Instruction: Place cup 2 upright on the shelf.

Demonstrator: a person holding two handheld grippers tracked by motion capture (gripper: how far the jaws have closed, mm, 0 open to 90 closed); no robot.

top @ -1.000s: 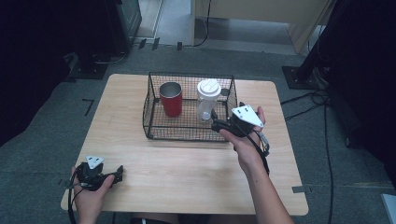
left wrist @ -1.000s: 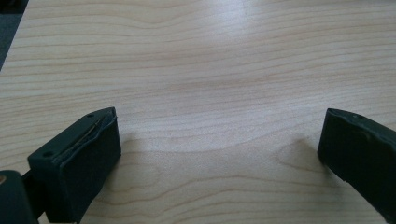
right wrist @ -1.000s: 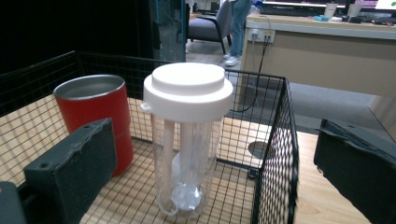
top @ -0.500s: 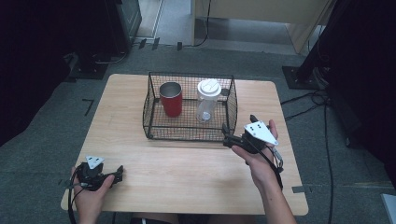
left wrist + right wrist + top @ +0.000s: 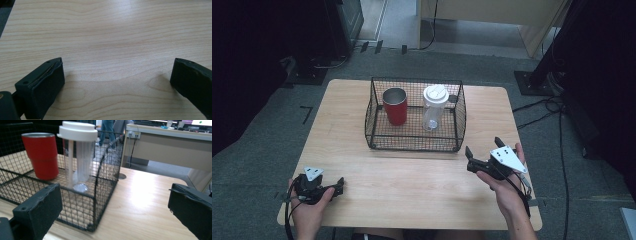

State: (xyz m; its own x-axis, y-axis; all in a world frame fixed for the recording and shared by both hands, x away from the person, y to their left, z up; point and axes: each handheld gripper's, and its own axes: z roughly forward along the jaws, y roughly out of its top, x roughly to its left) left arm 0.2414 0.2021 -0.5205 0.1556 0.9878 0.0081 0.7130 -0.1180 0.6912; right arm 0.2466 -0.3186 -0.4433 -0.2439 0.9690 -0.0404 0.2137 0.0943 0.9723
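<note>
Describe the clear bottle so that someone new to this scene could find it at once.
A black wire basket stands on the far half of the wooden table. Two containers stand upright inside it, side by side. The bottle is the right-hand one, see-through with a white lid, unlike the open-topped red cup to its left.

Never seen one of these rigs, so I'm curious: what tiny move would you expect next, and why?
Probably the right gripper eases down to rest on the table: its jaws are open and empty, and the red cup and clear bottle already stand in the wire basket.
</note>
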